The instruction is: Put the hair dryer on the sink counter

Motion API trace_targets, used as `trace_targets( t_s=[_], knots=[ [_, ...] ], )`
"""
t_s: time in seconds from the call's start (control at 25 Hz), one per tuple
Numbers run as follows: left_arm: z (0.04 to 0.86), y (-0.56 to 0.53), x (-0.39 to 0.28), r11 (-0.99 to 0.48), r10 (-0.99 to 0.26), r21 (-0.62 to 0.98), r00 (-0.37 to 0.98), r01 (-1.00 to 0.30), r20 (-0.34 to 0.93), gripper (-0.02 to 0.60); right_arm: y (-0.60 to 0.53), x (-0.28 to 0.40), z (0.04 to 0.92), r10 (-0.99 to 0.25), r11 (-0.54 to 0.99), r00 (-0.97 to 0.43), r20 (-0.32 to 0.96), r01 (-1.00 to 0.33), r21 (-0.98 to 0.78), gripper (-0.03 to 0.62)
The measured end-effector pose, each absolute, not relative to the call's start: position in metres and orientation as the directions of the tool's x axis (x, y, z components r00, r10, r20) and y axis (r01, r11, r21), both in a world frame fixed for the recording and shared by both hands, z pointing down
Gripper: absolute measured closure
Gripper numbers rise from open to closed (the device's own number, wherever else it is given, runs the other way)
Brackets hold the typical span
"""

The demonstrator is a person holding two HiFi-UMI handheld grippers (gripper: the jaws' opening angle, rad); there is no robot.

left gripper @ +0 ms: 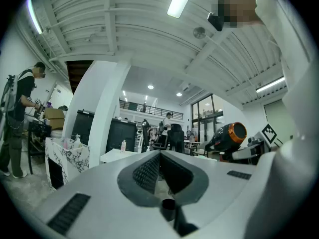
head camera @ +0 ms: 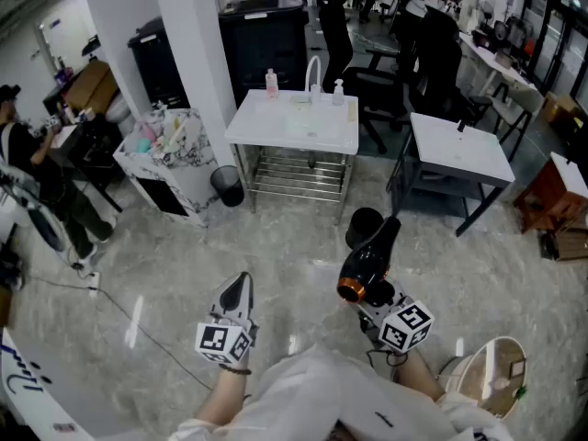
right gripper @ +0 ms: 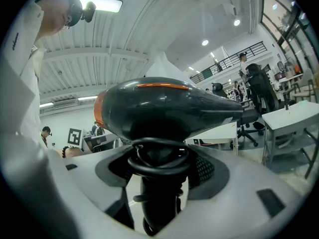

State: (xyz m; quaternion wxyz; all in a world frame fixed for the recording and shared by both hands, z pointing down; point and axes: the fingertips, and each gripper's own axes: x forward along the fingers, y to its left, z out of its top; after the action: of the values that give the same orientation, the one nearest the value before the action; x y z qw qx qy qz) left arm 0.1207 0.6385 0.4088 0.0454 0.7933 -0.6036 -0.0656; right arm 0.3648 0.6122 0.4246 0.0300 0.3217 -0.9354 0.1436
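A black hair dryer (head camera: 367, 255) with an orange ring at its back is held by its handle in my right gripper (head camera: 377, 294), its nozzle pointing ahead. In the right gripper view the hair dryer (right gripper: 169, 108) fills the middle, its handle and coiled cord clamped between the jaws. My left gripper (head camera: 237, 294) is low at the left, shut with nothing in it; in the left gripper view the left gripper (left gripper: 160, 169) shows its jaws closed together. The white sink counter (head camera: 294, 122) with a faucet stands straight ahead, several steps away.
Bottles (head camera: 271, 83) stand on the sink counter, and a wire rack (head camera: 296, 177) sits under it. A small bin (head camera: 226, 186) and a patterned cabinet (head camera: 170, 163) are at its left, a white table (head camera: 459, 150) and office chairs (head camera: 404, 72) at its right. A person (head camera: 23, 150) stands far left.
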Motion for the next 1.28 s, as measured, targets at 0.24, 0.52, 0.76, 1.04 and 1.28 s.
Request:
trace_targets(
  t_s=[0.24,0.52,0.76,1.04,1.28],
  knots=[
    [0.411,0.646,0.114,-0.268,-0.963,0.159,0.265,-0.950,-0.039,0.558,0.620,0.358,0.426,-0.593,0.747,-0.790,0.158,-0.613,-0.259,0.285],
    [0.413,0.652,0.107,-0.269,-0.963,0.168,0.266,-0.948,-0.046,0.558,0.624,0.352,0.425,-0.598,0.738,-0.786,0.157,-0.617,-0.274,0.284],
    [0.412,0.652,0.086,-0.270,-0.963,0.173,0.265,-0.947,-0.054,0.558,0.622,0.333,0.424,-0.599,0.740,-0.784,0.162,-0.619,-0.261,0.284],
    [0.421,0.660,0.065,-0.283,-0.959,0.178,0.280,-0.943,-0.041,0.558,0.624,0.309,0.428,-0.605,0.735,-0.778,0.167,-0.627,-0.260,0.284],
    [0.438,0.666,0.040,-0.286,-0.957,0.195,0.290,-0.938,-0.007,0.558,0.627,0.281,0.440,-0.606,0.724,-0.773,0.186,-0.634,-0.272,0.284]
  ],
)
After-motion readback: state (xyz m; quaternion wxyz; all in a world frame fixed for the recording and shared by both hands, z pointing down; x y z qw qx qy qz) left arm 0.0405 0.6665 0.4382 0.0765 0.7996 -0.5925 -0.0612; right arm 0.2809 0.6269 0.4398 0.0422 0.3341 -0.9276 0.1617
